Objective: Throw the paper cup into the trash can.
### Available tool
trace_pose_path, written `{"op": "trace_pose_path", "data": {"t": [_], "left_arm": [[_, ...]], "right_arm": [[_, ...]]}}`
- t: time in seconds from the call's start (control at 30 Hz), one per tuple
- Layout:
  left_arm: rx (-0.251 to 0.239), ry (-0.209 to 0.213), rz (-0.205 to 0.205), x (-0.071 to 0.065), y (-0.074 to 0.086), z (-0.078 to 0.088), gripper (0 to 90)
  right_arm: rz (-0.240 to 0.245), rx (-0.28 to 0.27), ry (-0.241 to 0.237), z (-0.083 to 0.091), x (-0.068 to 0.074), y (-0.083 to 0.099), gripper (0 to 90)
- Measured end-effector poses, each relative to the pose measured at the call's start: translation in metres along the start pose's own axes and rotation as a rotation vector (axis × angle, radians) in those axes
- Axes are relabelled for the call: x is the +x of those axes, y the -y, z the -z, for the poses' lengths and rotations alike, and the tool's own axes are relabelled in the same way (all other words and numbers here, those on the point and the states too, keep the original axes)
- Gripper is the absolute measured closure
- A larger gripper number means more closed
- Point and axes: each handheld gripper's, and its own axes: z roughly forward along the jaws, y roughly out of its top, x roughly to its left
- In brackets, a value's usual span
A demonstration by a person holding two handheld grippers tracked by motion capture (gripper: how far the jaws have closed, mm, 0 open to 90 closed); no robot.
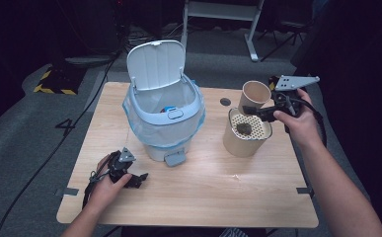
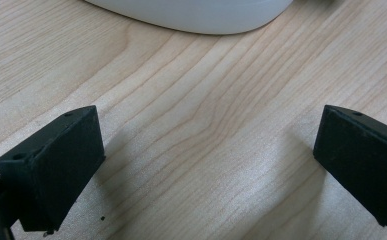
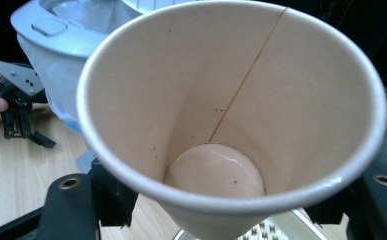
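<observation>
Pale wooden surface [image 1: 203, 182] is seen from above; the tan paper cup [image 3: 231, 125], empty inside, is clenched by the right gripper [image 3: 221, 210]; the left gripper [image 2: 206, 165] is released.

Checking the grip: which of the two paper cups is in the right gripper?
The plain cup, lifted behind the strainer-topped cup, which stands on the table.

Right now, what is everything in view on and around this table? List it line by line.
Paper cup: one, tan, tilted, held in the right tongs over the strainer cup.
Strainer cup: one, tan with a perforated insert, right side of table; dark lump on the insert.
Pedal bin: one, pale grey-white, lid up, blue-tinted liner, table centre.
Table: one, light wood.
Desk frame: one, white, on the floor behind.
Left tongs: black, open, resting low on the table by the bin.
Right tongs: black, shut on the paper cup.
</observation>
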Motion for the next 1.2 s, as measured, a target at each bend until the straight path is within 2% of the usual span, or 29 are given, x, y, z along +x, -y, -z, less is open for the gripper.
{"op": "trace_pose_path", "data": {"t": [0.3, 0.6, 0.8, 1.03, 1.2], "left_arm": [[-0.002, 0.009, -0.004, 0.001, 0.001, 0.0, 0.1], [0.0, 0.003, -0.001, 0.002, -0.001, -0.001, 0.1], [-0.001, 0.0, 0.001, 0.003, -0.002, -0.001, 0.1], [-0.003, -0.002, 0.004, 0.003, -0.002, -0.002, 0.1], [-0.003, -0.003, 0.005, 0.003, -0.002, -0.002, 0.1]], "right_arm": [[0.033, -0.004, -0.043, -0.017, 0.008, -0.034, 30.3], [0.057, -0.01, -0.052, -0.038, 0.014, -0.065, 30.3], [0.064, -0.009, -0.055, -0.052, 0.018, -0.078, 30.3], [0.055, -0.052, -0.083, -0.072, 0.023, -0.092, 30.3], [0.058, -0.05, -0.092, -0.088, 0.026, -0.1, 30.2]]}}
